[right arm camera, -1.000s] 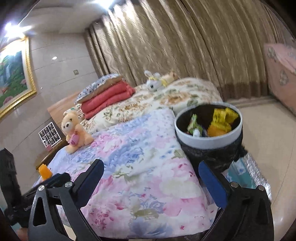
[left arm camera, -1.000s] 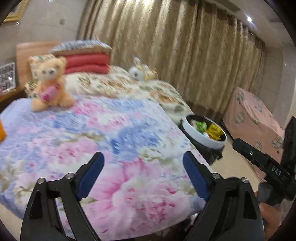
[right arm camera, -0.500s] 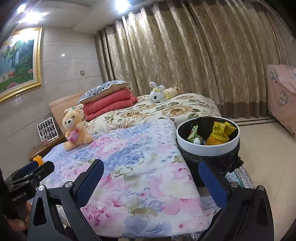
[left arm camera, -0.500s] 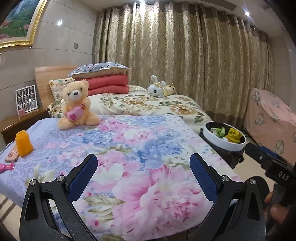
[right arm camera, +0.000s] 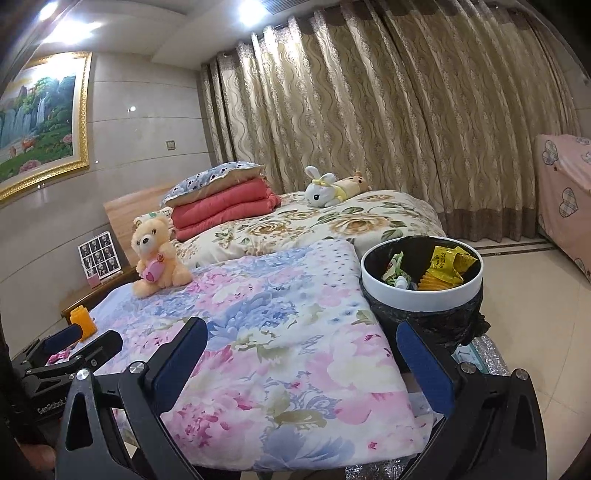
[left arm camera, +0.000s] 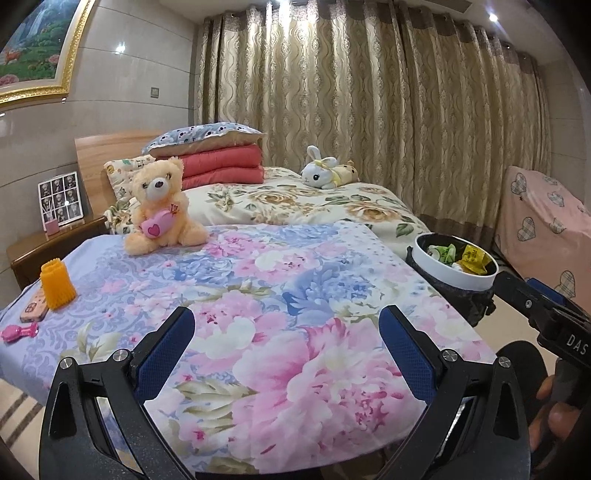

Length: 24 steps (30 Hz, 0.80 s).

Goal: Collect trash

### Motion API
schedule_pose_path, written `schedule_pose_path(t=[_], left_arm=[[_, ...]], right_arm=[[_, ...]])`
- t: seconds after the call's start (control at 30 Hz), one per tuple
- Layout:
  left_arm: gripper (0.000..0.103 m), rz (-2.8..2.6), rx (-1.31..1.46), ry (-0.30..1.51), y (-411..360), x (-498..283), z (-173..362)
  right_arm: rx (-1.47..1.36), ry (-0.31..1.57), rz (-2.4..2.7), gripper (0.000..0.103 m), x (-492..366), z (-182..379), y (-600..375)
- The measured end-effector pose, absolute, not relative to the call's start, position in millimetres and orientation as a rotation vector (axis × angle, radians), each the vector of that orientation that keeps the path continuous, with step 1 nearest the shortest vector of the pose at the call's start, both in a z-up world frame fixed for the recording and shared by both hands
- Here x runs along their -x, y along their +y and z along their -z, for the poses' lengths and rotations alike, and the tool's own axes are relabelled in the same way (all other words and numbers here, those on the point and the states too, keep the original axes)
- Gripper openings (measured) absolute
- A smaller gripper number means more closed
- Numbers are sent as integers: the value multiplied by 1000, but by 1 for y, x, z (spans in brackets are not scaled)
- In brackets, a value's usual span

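The left tool (left arm camera: 286, 341) is showing black triangular arms, silver screws and blue textured pads (left arm camera: 164, 356). The right tool (right arm camera: 301, 363) is matching it, its body carrying white letters "DAS". A white "GenRobot" mark is showing on the left one.

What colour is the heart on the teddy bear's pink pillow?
Darker pink, on the teddy bear; clearest in the left wrist view.

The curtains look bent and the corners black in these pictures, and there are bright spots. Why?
Left wrist view: the wide lens bows the curtains and blackens the corners; a lamp glints off the glossy wall. Right wrist view: same bending, ceiling lights glare white. Both are sharp.
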State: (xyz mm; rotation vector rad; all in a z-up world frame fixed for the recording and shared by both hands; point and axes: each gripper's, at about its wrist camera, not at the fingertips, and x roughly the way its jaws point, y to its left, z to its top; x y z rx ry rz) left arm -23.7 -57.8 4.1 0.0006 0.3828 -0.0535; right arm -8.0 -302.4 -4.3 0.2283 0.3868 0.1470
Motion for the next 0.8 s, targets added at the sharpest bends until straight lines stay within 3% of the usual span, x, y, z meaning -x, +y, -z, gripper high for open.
schedule_pose_path(t=[0.8], left_arm=[[102, 46, 5, 382, -56, 22, -5]], right_arm=[[-235, 392, -140, 103, 8, 4, -303]])
